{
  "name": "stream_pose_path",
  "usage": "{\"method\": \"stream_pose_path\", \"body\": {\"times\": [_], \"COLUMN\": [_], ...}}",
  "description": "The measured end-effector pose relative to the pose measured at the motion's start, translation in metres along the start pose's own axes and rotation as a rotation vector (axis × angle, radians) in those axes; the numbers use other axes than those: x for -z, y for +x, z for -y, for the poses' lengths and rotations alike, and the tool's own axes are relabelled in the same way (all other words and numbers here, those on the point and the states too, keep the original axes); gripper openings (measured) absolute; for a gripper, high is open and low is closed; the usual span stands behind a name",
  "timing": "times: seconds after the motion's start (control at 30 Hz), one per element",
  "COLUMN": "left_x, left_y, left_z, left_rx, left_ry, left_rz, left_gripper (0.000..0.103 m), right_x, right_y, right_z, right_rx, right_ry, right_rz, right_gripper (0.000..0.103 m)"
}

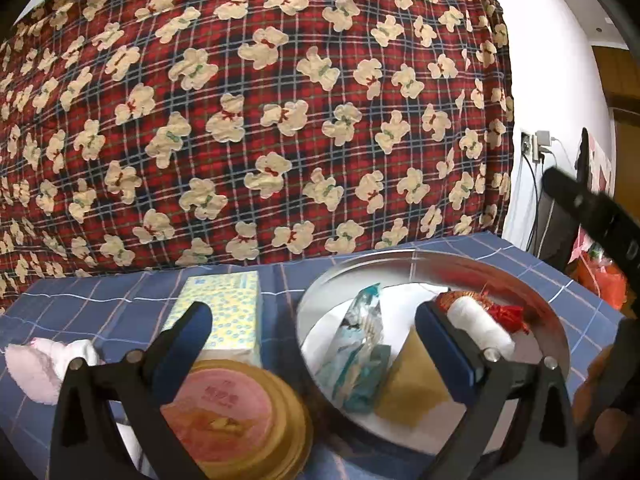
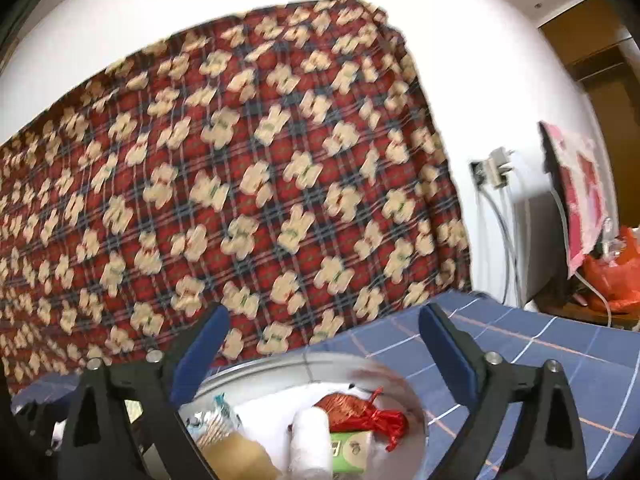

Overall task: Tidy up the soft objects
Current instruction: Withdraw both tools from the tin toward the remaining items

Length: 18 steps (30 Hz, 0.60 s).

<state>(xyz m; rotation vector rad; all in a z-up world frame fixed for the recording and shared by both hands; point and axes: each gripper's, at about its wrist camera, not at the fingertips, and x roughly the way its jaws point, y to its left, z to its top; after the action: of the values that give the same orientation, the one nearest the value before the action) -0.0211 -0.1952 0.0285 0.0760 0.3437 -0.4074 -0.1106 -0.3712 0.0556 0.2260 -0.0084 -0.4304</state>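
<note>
Nearest the left wrist camera, the left gripper (image 1: 316, 320) hangs with its blue-padded fingers spread wide, holding nothing, above a round gold tin with a pink lid (image 1: 236, 412) and a yellow dotted tissue pack (image 1: 224, 312). Beside them on the blue checked tablecloth (image 1: 100, 300) sits a round metal tray (image 1: 552, 320) holding a white cloth roll (image 1: 480, 324), a red-gold tasselled pouch (image 1: 504, 314) and a teal-printed packet (image 1: 362, 344). A pink-and-white fluffy sock (image 1: 40, 364) lies well apart at left. The right gripper (image 2: 324, 348), fingers likewise apart and empty, hovers over the tray.
</note>
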Motion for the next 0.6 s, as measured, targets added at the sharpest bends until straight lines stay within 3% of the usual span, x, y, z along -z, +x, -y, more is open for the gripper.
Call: {"method": "stream_pose_path", "body": {"times": [0.37, 0.6], "left_x": [0.013, 0.016], "left_y": [-0.018, -0.027], "left_z": [-0.012, -0.026], "left_rx": [-0.078, -0.069], "left_ry": [0.056, 0.031], "left_rz": [0.045, 0.043], "left_gripper": [0.103, 0.103], "right_x": [0.008, 0.019], "right_y": [-0.008, -0.015], "right_z": [-0.012, -0.037], "right_rx": [0.022, 0.015], "right_ry": [-0.016, -0.134], "right_rz": [0.005, -0.008], "right_gripper": [0.098, 0.098]}}
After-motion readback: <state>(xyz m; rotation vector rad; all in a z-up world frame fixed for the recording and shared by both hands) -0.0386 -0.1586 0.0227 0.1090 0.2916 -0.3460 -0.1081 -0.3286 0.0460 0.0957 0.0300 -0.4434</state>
